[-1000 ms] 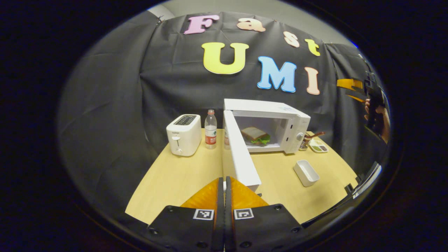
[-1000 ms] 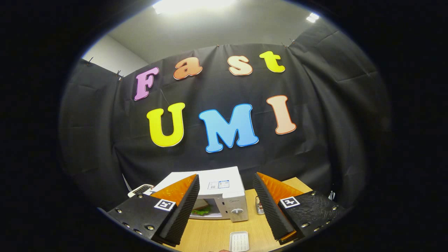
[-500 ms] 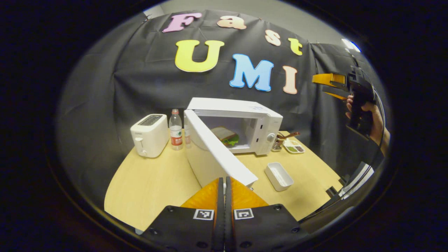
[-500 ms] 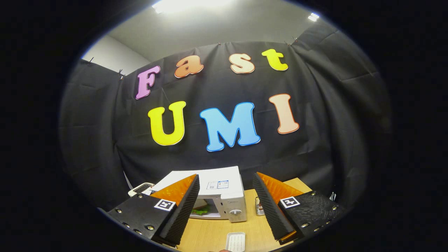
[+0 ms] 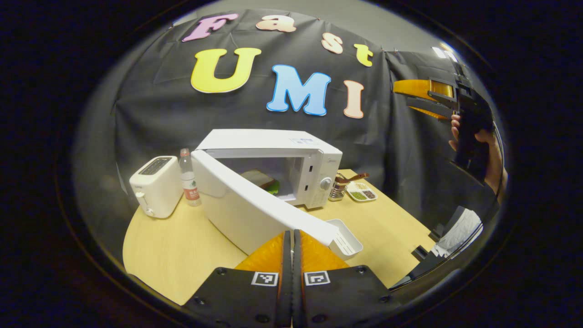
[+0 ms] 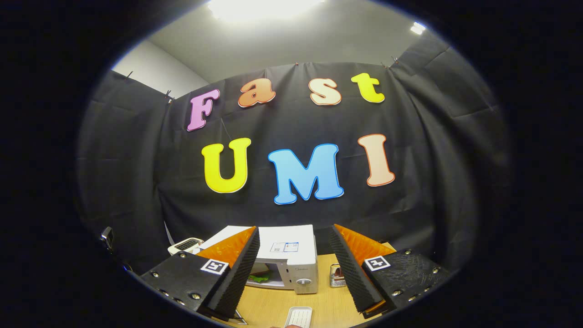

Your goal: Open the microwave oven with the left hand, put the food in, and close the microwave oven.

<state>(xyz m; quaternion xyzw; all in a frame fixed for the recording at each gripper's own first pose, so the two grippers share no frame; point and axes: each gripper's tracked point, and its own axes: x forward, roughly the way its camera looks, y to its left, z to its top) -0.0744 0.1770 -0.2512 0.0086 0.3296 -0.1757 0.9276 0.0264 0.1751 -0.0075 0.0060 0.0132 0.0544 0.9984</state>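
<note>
The microwave (image 5: 273, 177) stands on the wooden worktop (image 5: 182, 255) with its door (image 5: 255, 205) swung partly out toward the camera. In the left gripper view the left tongs (image 5: 292, 237) are clenched, pads flat together with nothing between them, their tips just at the door's outer free edge; whether they actually touch the door cannot be told. The sandwich (image 5: 262, 180) lies inside the microwave's cavity, only partly seen over the door's top edge, a strip of green showing under the bread.

Left of the microwave stand a water bottle (image 5: 187, 180) and, beyond it, a white toaster (image 5: 155, 184). A white tray (image 5: 346, 237) lies in front of the microwave, its near end covered by the door's corner. Right of the microwave are a small metal holder (image 5: 338, 189) and a dish (image 5: 362, 193) with compartments; their contents are too small to make out.

High to the right of the microwave, a hand (image 5: 487, 150) holds the right tongs (image 5: 421, 98) in the air, well apart from everything on the worktop.

In the right gripper view the right tongs (image 6: 294, 255) are released, the two fingers wide apart and empty. Between them the microwave (image 6: 291, 255) shows from above, its left part covered by the left finger. The toaster (image 6: 186, 246) peeks out to the left, and the tray (image 6: 298, 316) is cut off at the bottom.
</note>
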